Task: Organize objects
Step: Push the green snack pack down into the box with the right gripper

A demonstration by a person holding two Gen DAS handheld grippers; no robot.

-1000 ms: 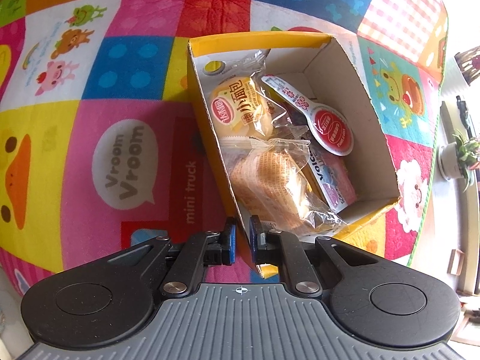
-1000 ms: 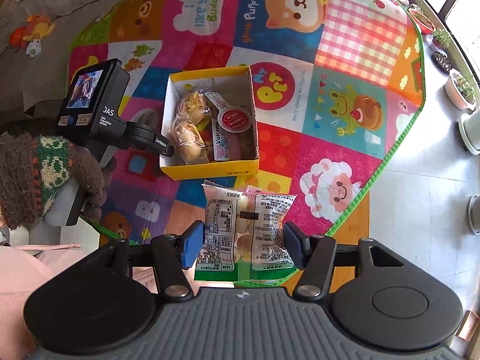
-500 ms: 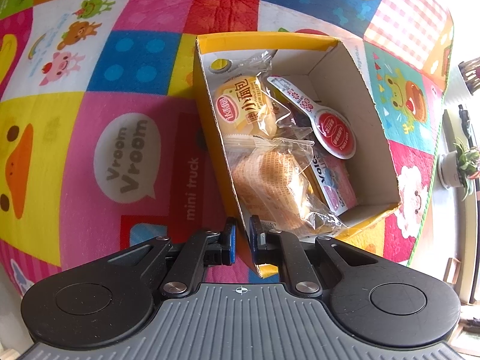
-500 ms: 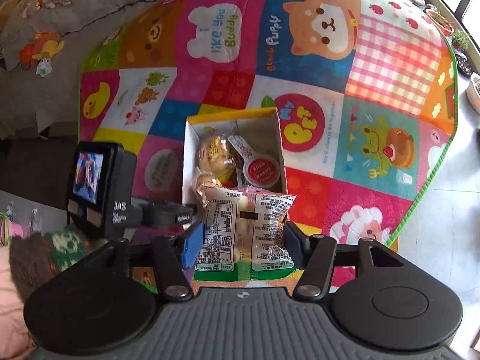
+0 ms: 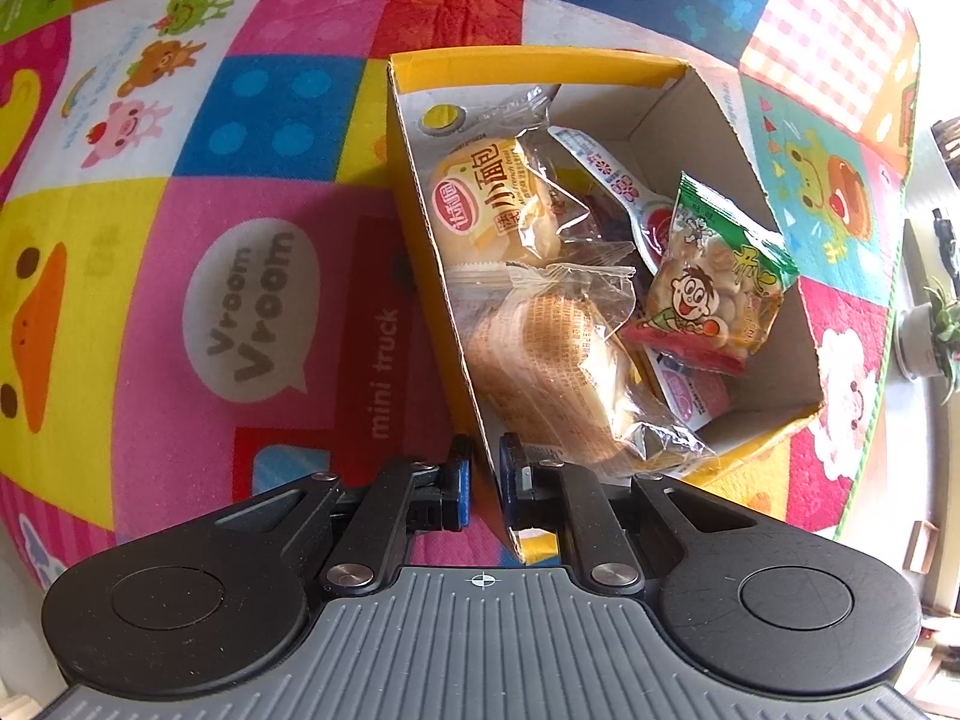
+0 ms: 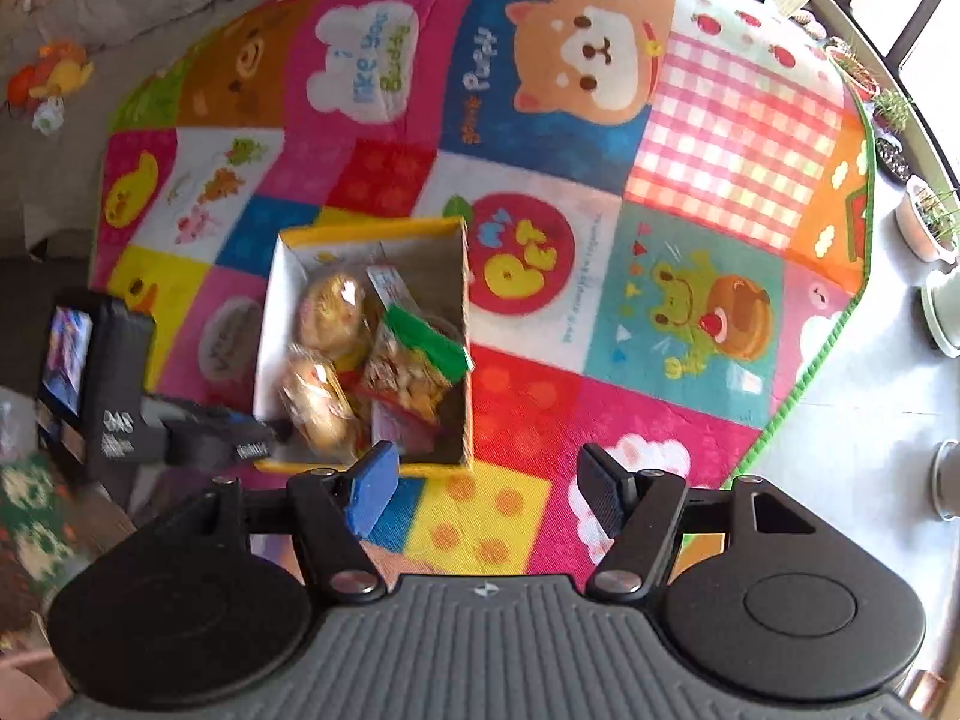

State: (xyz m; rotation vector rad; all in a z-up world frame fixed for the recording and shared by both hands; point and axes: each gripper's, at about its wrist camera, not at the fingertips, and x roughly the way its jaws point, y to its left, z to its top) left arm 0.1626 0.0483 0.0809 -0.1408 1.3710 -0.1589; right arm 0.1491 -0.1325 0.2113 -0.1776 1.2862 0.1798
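Observation:
A yellow cardboard box (image 5: 708, 138) stands on the play mat and shows in the right wrist view too (image 6: 462, 336). It holds two wrapped buns (image 5: 486, 210), a spoon-shaped packet (image 5: 606, 174) and a green-topped snack bag (image 5: 714, 282), which lies on top (image 6: 420, 360). My left gripper (image 5: 485, 477) is shut on the box's near left wall. My right gripper (image 6: 486, 492) is open and empty, above the mat just in front of the box.
The colourful play mat (image 6: 690, 138) covers the floor. Potted plants (image 6: 927, 222) stand along the right edge on grey tiles. Soft toys (image 6: 54, 72) lie at the far left. The left gripper's body (image 6: 114, 396) is left of the box.
My right gripper opened and let go of the snack bag, which now lies in the box. The left gripper kept its hold on the box wall.

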